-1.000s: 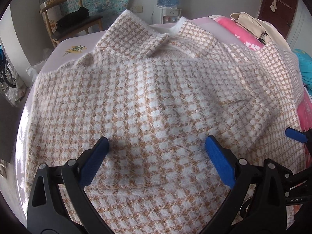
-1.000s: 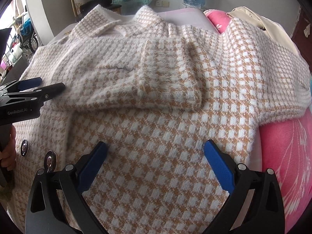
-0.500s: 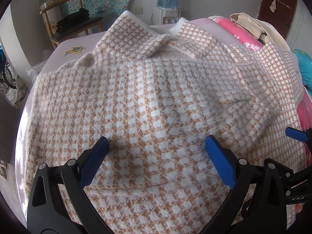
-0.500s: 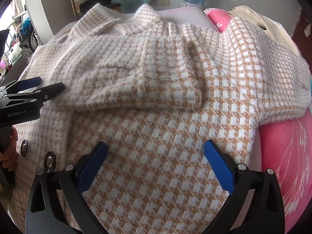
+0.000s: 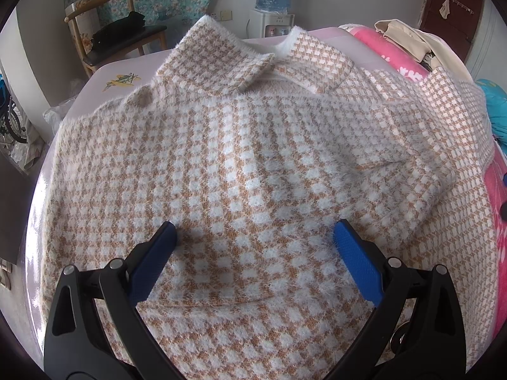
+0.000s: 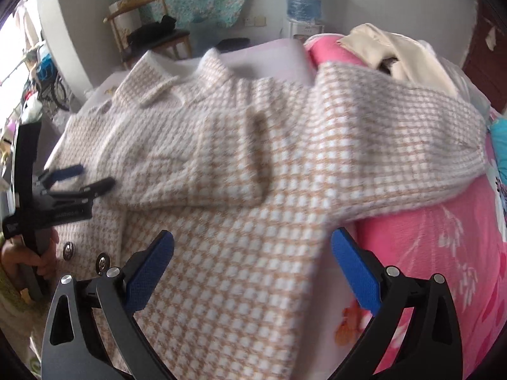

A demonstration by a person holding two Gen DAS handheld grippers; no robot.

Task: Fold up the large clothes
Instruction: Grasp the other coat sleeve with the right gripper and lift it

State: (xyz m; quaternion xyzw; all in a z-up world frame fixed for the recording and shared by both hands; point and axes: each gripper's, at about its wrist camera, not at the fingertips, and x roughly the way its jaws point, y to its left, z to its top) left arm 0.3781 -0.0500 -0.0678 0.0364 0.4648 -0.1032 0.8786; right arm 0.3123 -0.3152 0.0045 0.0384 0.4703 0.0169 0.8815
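A large fuzzy tan-and-white checked coat (image 5: 253, 164) lies spread on a bed, collar (image 5: 253, 60) at the far end. One sleeve (image 6: 202, 161) is folded across the body; the other sleeve (image 6: 412, 126) stretches out to the right over pink bedding. My left gripper (image 5: 255, 237) is open and empty just above the coat's lower body. My right gripper (image 6: 252, 243) is open and empty over the coat's right edge. The left gripper also shows in the right wrist view (image 6: 79, 177) at the left.
Pink floral bedding (image 6: 443, 269) lies to the right of the coat, with beige clothes (image 6: 396, 50) piled behind. The pale bed sheet (image 5: 126, 72) shows at the far left. A wooden chair (image 5: 120, 41) and a water dispenser (image 5: 272, 6) stand beyond the bed.
My right gripper has pulled back and swung to the right, so more pink bedding shows under it. The left gripper has barely moved. The coat lies as before.
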